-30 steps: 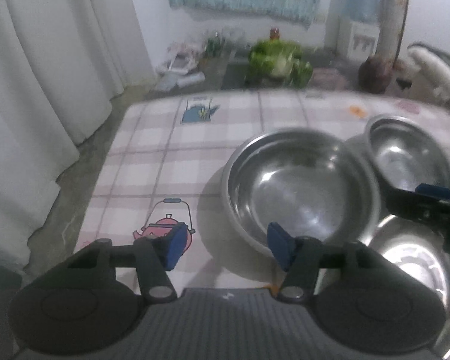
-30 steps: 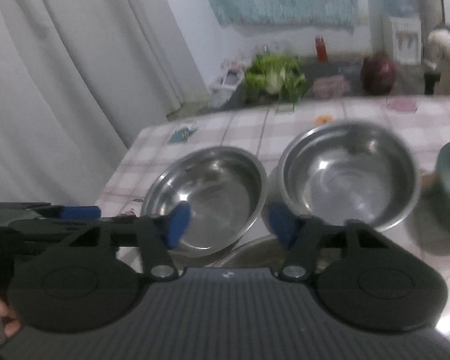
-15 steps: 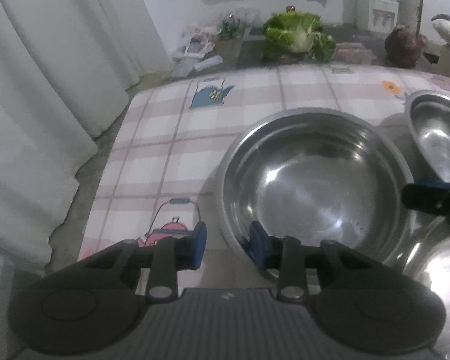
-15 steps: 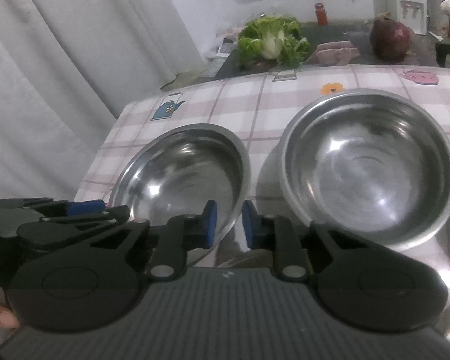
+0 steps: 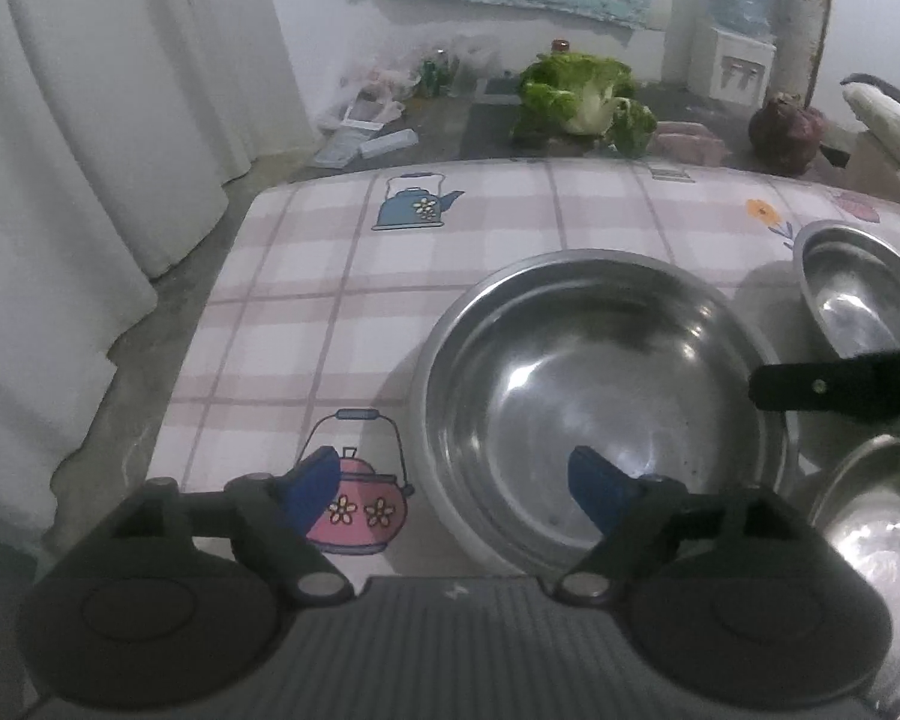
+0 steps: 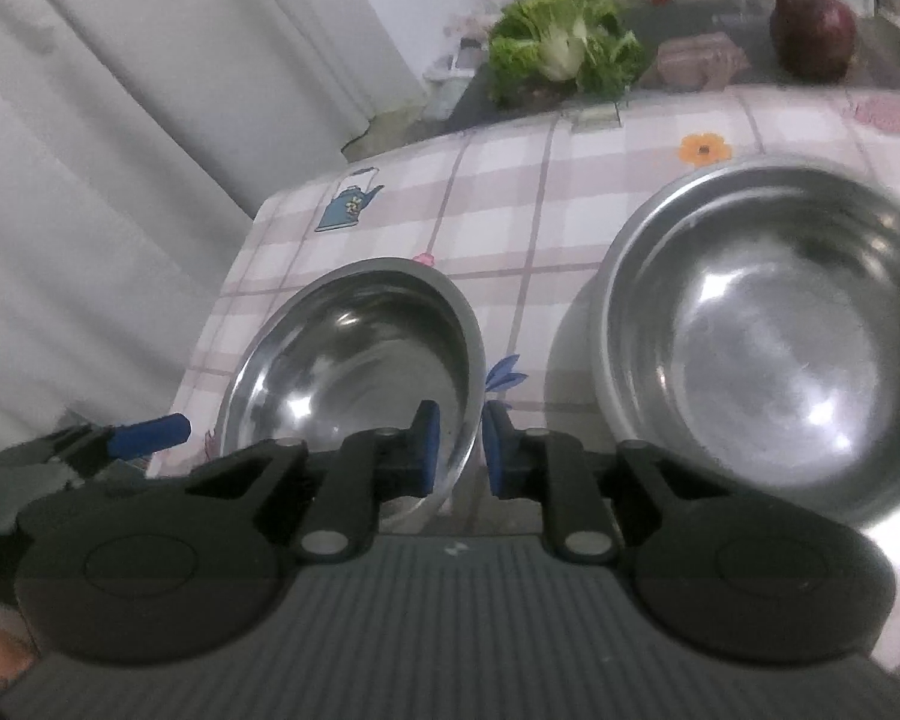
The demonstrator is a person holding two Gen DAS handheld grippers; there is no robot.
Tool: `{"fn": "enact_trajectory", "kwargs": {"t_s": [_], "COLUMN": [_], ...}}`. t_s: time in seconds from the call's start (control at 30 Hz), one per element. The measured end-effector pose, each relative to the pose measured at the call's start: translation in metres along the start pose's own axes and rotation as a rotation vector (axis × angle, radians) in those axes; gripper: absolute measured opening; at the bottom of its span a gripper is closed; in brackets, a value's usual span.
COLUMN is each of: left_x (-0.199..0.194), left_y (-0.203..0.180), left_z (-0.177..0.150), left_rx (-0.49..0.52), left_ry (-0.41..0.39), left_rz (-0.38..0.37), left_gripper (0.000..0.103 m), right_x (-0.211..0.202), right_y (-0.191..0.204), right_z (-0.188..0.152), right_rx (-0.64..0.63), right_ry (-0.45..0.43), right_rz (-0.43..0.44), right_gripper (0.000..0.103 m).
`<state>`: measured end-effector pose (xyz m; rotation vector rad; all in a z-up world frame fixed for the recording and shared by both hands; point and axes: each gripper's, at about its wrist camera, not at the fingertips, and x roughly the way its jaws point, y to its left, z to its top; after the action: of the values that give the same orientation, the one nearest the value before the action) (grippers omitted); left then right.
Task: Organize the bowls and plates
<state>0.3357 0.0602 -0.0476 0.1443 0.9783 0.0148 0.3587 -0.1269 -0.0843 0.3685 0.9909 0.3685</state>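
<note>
— Gripping what, the right gripper (image 6: 457, 450)?

— Its fingers (image 6: 424, 450) pinched the near rim of the round steel bowl (image 6: 360, 372), which seemed tilted, its mouth facing up and toward the camera, on the checked desk (image 6: 510, 228).

— And the left gripper (image 5: 450, 489)?

— Spread wide, holding nothing, level and low over that shiny bowl's (image 5: 594, 396) rim. A second steel bowl (image 6: 768, 330) sat upright just beside.

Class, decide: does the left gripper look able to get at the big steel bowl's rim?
Probably yes. The left gripper is open, its jaws straddling the near rim of the steel bowl, with nothing between. The right gripper clamps another part of the rim.
</note>
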Motion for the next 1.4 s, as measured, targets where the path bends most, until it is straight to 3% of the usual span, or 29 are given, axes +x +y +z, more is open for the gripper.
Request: {"fn": "enact_trajectory", "kwargs": {"t_s": [0.13,0.23,0.47,0.57,0.97,1.07,1.4], "left_x": [0.004,0.007,0.026,0.030,0.016,0.016,0.025], "left_y": [0.004,0.003,0.010,0.011,0.005,0.006,0.001], "left_z": [0.000,0.000,0.004,0.004,-0.002,0.001,0.004], "left_rx": [-0.012,0.001,-0.051,-0.056,-0.014,-0.030,-0.022], "left_ry": [-0.035,-0.026,0.089,0.107,0.103,0.092,0.113], "left_rz": [-0.070,-0.058,-0.071,-0.069,-0.061,-0.063,-0.023], "left_gripper": [0.084,0.082,0.042,0.032,0.032,0.042,0.044], "right_x": [0.012,0.014,0.012,0.011,0.009,0.010,0.015], "right_y": [-0.010,-0.013,-0.010,-0.008,-0.008,-0.003,0.012], "right_z": [0.004,0.002,0.001,0.002,-0.005,-0.005,-0.010], "right_rx": [0.063,0.067,0.043,0.027,0.004,-0.016,-0.057], "right_ry": [0.033,0.030,0.032,0.031,0.045,0.035,0.013], "right_rz": [0.019,0.025,0.032,0.023,0.021,0.000,-0.045], "right_gripper": [0.016,0.013,0.009,0.009,0.011,0.012,0.013]}}
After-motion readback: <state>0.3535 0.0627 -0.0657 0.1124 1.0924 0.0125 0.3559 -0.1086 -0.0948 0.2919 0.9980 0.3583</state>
